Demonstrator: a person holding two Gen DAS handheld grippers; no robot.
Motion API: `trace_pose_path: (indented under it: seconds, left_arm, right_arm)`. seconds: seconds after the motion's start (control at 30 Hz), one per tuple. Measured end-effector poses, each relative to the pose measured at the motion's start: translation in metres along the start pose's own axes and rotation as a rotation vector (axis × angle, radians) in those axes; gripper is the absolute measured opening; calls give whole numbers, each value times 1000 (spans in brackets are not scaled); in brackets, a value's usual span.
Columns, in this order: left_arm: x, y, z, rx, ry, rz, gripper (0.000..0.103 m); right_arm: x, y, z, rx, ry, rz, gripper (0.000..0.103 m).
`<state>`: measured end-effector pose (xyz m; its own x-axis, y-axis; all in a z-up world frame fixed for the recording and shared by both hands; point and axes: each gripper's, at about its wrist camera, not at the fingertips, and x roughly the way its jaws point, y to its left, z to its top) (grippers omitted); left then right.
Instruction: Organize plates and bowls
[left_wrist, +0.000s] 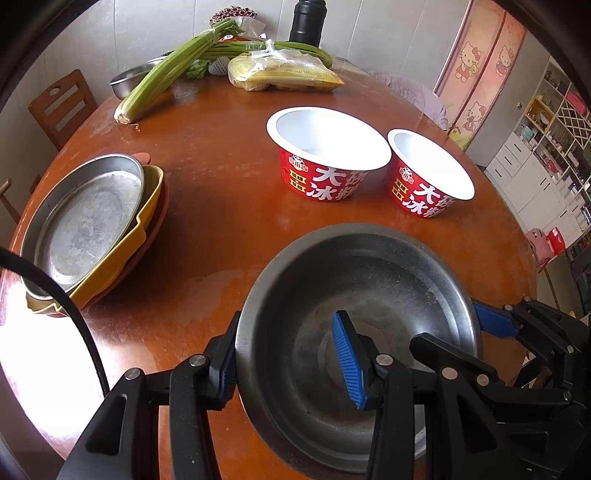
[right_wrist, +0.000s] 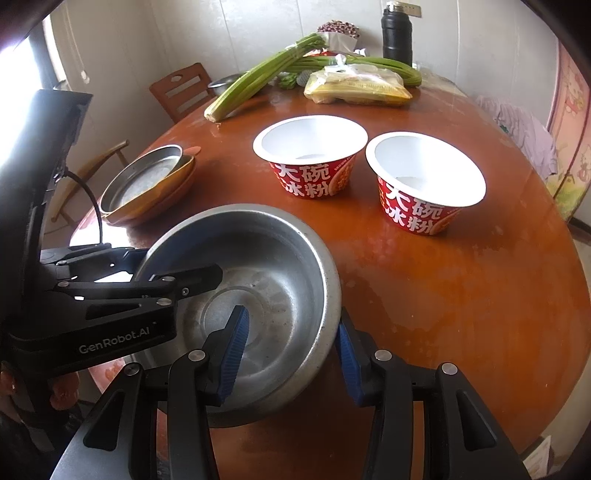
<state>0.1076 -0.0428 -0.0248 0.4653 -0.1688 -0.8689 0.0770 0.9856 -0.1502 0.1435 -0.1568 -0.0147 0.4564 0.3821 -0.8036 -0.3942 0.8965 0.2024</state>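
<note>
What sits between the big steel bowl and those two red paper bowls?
Nothing: bare wooden table separates the steel bowl from both red paper bowls, clearest in the right wrist view.

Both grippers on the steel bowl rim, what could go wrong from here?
1. Round steel bowl is straddled at opposite rims by left gripper and right gripper; uneven lifting could tilt or drop it.
2. Smooth metal rim may slip between the pads.
3. Swinging forward could hit the red paper bowls.
</note>
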Motion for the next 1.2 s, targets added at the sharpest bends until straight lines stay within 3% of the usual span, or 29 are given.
trace_pose_path:
  seconds: [0.37, 0.6, 0.77, 1.2]
  left_arm:
    - [-9, 6, 2, -15, -22, -3, 47]
    - [-18, 14, 9, -27, -50, 6, 48]
    - [-20, 17, 18, -30, -55, 18, 48]
    - [-26, 23, 47, -22, -79, 45, 48]
  right_arm:
    - [-4, -12, 5, 44, -20, 20, 49]
    - [-10, -25, 15, 112, -40, 70, 57]
    - [-9, -27, 26, 130, -38, 97, 58]
    - [0, -29, 54, 150, -20, 63, 58]
